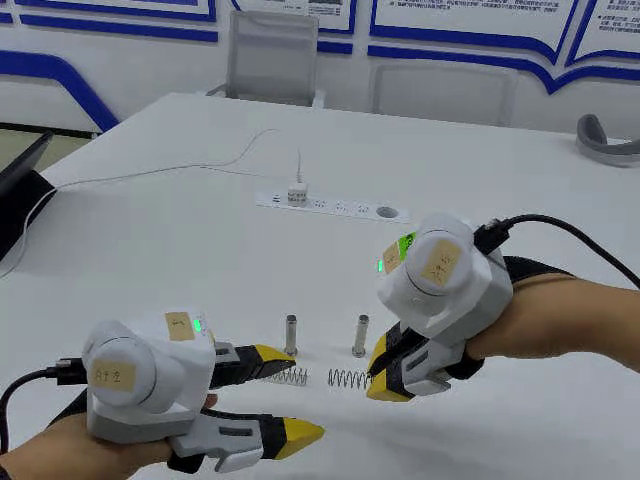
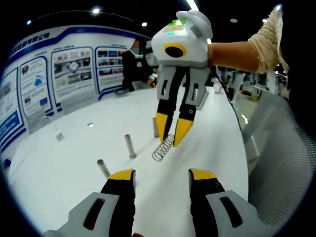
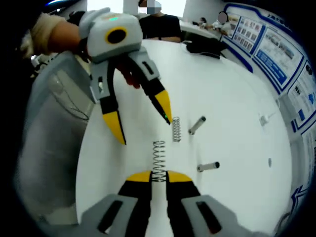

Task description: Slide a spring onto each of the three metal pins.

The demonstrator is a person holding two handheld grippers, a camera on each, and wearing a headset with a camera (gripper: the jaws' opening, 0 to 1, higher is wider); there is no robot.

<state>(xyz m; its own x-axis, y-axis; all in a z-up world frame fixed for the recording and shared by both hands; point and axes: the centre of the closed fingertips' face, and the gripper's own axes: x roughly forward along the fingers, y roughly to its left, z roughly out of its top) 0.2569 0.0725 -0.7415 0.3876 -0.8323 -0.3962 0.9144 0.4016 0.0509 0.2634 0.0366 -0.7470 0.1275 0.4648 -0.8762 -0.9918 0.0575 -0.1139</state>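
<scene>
Bright, even indoor light falls from above: small round ceiling spotlights (image 2: 96, 10) and a long white strip lamp (image 2: 192, 4) show in the left gripper view. The matte white tabletop (image 1: 180, 240) reflects it softly, and shadows are faint and short, as under the thin coiled steel spring (image 1: 349, 379) and an upright grey metal pin (image 1: 291, 335). The head view is sharp and undistorted. Both gripper views bend strongly toward the edges, curving the blue-and-white wall posters (image 2: 74, 69), and their far background is slightly soft. The top of the right gripper view is washed out.
</scene>
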